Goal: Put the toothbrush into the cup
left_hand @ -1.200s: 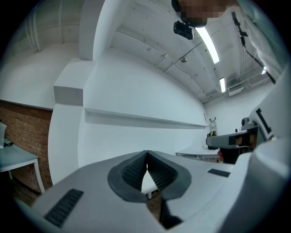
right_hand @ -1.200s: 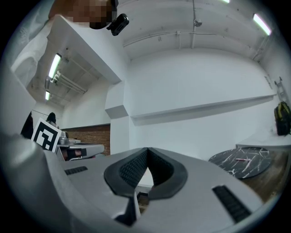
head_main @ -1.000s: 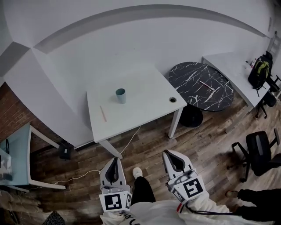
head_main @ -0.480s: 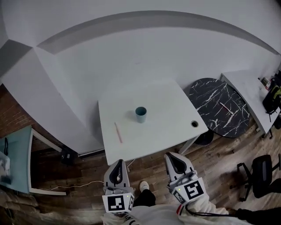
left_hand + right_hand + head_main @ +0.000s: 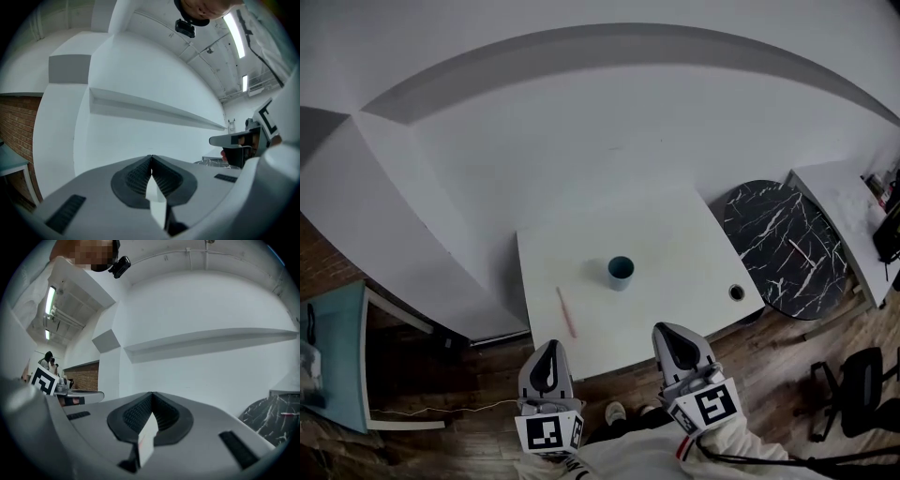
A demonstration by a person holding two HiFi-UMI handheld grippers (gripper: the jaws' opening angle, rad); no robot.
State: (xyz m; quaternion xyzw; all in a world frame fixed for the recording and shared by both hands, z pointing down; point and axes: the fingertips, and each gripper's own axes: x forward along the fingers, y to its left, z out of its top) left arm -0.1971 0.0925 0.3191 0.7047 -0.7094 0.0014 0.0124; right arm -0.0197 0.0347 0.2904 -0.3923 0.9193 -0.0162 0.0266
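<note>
A teal cup (image 5: 621, 272) stands upright near the middle of the white table (image 5: 675, 244). A pink toothbrush (image 5: 566, 311) lies flat on the table to the cup's left, nearer the front edge. My left gripper (image 5: 549, 351) hovers at the table's front edge, just short of the toothbrush, jaws shut and empty. My right gripper (image 5: 673, 335) is at the front edge too, right of the cup, also shut with nothing in it. In both gripper views the jaws meet tip to tip against the white wall; the left gripper (image 5: 151, 159) and right gripper (image 5: 152, 396) see neither cup nor toothbrush.
A round black marble table (image 5: 787, 248) with a pink stick on it stands to the right. The white table has a cable hole (image 5: 737, 292) near its right front corner. A light blue table (image 5: 337, 356) is at the left, a black chair (image 5: 862, 394) at lower right, white wall behind.
The white table has come much closer and lower in the head view; both grippers have advanced from over the wooden floor to the table's front edge. Jaws stayed shut.
</note>
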